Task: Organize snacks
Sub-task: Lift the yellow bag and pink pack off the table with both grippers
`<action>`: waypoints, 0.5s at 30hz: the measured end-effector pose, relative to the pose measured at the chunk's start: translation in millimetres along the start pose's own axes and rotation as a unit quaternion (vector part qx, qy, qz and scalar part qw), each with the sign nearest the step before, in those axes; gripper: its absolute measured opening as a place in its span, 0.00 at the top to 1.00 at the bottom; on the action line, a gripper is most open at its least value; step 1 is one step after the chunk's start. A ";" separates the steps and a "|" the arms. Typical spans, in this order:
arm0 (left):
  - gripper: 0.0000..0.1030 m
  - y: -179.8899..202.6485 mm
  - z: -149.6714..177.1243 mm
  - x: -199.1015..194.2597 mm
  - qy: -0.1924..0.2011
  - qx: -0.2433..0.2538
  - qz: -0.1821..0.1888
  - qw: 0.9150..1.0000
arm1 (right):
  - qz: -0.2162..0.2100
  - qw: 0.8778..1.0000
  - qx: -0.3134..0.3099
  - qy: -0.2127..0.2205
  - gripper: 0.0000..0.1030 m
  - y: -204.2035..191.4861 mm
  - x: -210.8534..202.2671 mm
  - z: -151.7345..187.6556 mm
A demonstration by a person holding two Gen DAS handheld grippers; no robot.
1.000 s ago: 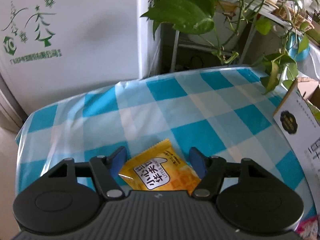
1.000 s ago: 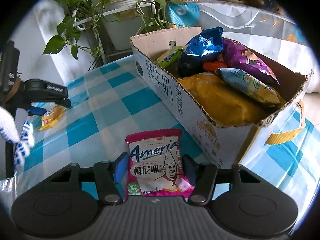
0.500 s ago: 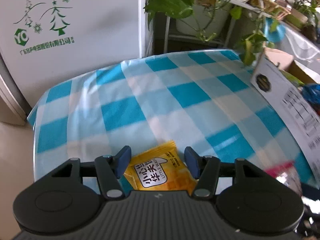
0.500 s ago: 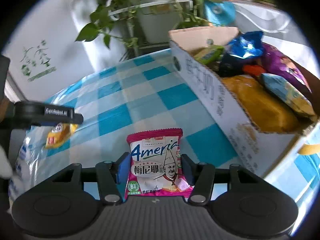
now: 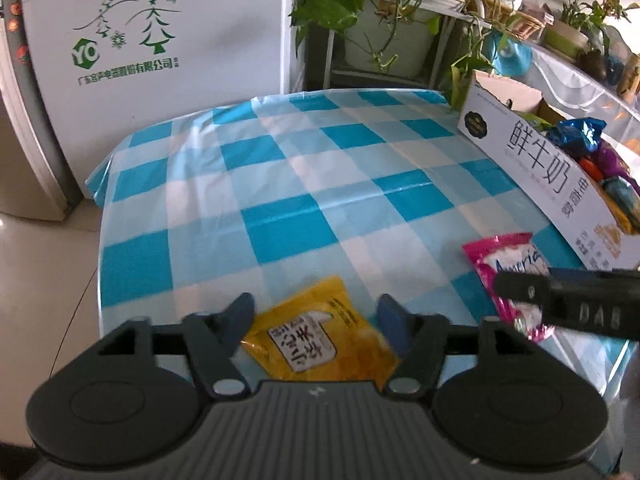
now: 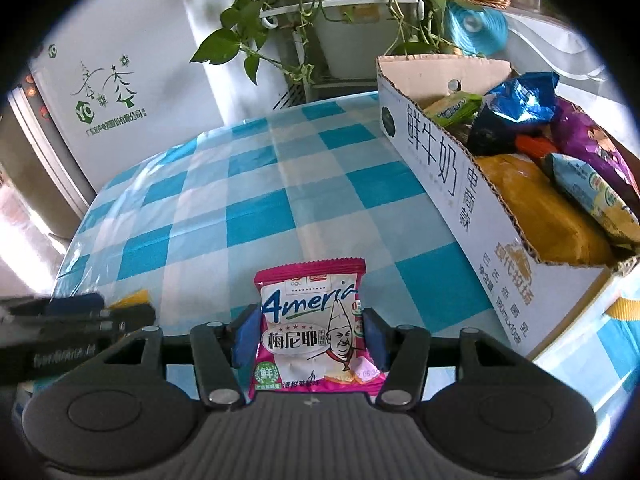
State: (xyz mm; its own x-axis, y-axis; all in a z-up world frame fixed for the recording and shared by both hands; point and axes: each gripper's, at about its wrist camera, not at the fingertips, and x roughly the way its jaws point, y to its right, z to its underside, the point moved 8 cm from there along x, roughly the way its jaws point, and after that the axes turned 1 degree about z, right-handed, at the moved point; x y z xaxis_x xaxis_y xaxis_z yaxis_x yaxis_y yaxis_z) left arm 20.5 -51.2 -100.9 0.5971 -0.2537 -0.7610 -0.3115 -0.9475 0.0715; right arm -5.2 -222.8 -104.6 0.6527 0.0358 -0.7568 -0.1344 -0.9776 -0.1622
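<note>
Left tongs (image 5: pixel 316 316) newly wider around yellow packet (image 5: pixel 320 340), nearer box (image 5: pixel 560 184).

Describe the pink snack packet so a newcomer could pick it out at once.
Find the blue-and-white checked tablecloth and the open cardboard box of snacks on it. In front of the box, outside it, the pink packet sits between the right gripper fingers. It alone has pink edges and a chef drawing; the packet beside it is yellow.
</note>
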 end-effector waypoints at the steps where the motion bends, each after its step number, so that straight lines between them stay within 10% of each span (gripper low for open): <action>1: 0.24 0.3 2.4 -2.2 0.002 -0.005 0.001 1.000 | -0.003 1.000 0.006 0.000 0.36 1.1 -0.9 -0.5; 15: 0.01 -0.4 16.8 -1.3 -0.031 -0.016 -0.037 0.999 | 0.016 0.999 0.037 -0.007 0.19 19.1 -1.8 3.0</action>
State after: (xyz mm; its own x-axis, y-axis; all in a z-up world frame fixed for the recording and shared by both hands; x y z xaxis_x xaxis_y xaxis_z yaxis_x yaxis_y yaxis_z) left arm 7.4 -47.2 -110.8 0.5700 -0.1721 -0.8034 -0.2439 -0.9692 0.0345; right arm -11.2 -241.0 -108.3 0.6360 0.0083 -0.7716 -0.2106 -0.9601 -0.1839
